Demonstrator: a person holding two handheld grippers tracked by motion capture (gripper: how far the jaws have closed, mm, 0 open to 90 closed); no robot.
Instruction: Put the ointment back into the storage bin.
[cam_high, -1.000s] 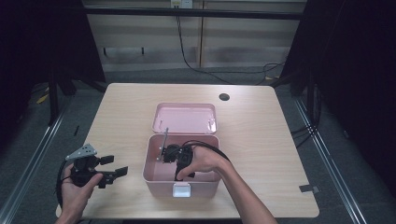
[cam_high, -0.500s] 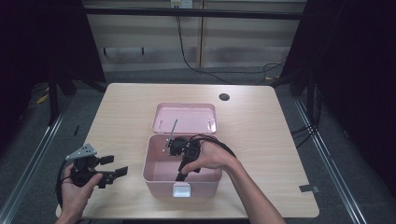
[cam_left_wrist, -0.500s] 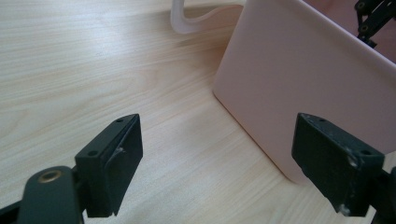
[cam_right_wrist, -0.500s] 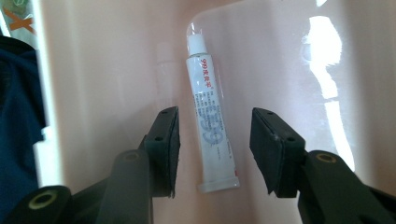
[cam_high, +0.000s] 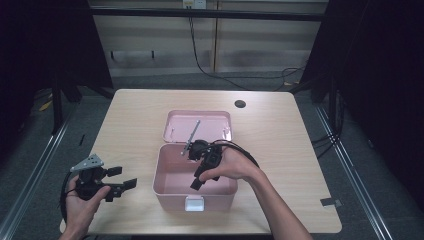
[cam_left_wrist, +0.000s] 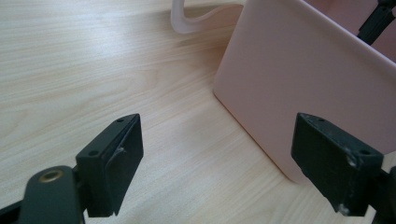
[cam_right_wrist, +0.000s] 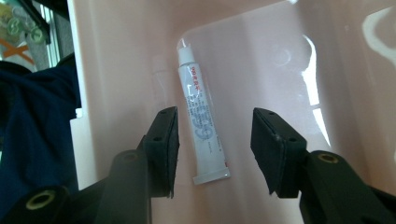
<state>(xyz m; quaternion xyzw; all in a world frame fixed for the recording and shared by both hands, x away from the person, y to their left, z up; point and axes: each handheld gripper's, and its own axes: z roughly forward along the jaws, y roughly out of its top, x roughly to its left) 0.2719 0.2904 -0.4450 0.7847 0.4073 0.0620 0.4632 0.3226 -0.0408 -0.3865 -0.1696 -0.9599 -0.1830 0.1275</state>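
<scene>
An open pink box (cam_high: 172, 196) stands at the table's middle front, its lid (cam_high: 220, 125) lying flat behind it. A white tube (cam_right_wrist: 201, 126) with blue print lies on the box floor. My right gripper (cam_high: 196, 181) hangs over the box and points down into it. Its jaws have just been opening and now stand apart on either side of the tube, above it and not touching it (cam_right_wrist: 215, 114). My left gripper (cam_high: 123, 177) rests left of the box, open and holding nothing (cam_left_wrist: 219, 135), facing the pink box wall (cam_left_wrist: 299, 84).
A white latch (cam_high: 195, 203) sits on the box's front wall. A dark round hole (cam_high: 240, 104) marks the table's far right. Bare wooden table (cam_high: 130, 130) lies left of the box and to its right.
My right gripper has risen out of the box and drifted toward its back edge. The left gripper has stayed put.
</scene>
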